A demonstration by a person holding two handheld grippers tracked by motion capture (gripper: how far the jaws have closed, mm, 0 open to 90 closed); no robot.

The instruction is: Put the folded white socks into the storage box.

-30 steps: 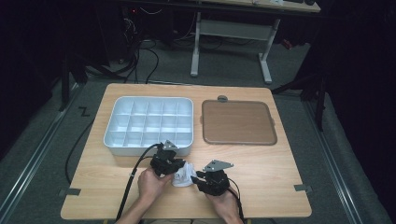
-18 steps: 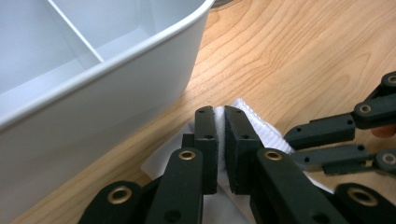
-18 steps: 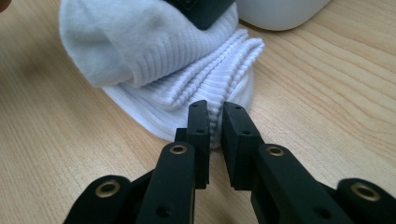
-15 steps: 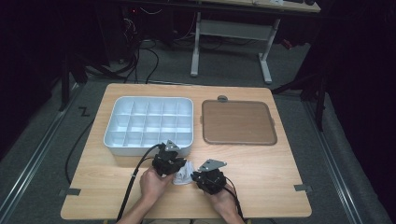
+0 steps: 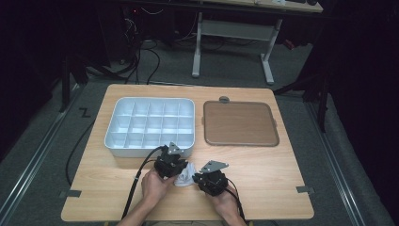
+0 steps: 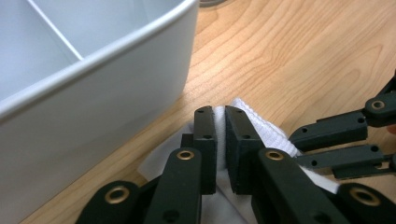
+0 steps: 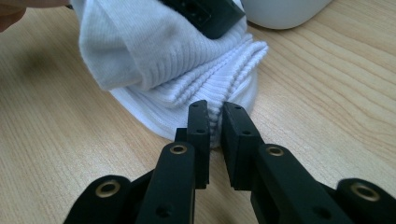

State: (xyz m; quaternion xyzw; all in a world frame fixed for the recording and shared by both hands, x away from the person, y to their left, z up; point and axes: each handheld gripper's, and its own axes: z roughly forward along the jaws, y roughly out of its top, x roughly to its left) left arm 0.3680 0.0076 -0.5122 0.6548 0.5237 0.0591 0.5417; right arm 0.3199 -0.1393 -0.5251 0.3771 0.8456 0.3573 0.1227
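Both grippers pinched one white sock (image 5: 186, 174) beside the divided tray (image 5: 123, 141).
I had my left gripper (image 6: 219, 122) and right gripper (image 7: 214, 120) each clamped on its ribbed fabric.

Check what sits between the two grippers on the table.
A white sock, in the high view. The left gripper and the right gripper each pinch an edge of it.

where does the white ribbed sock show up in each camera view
High view: white ribbed sock, low centre, between the two grippers.
Left gripper view: sock, lower centre, pinched in the jaws.
Right gripper view: sock, upper centre, its edge in the jaws.
Shared landmark: white plastic compartment tray.
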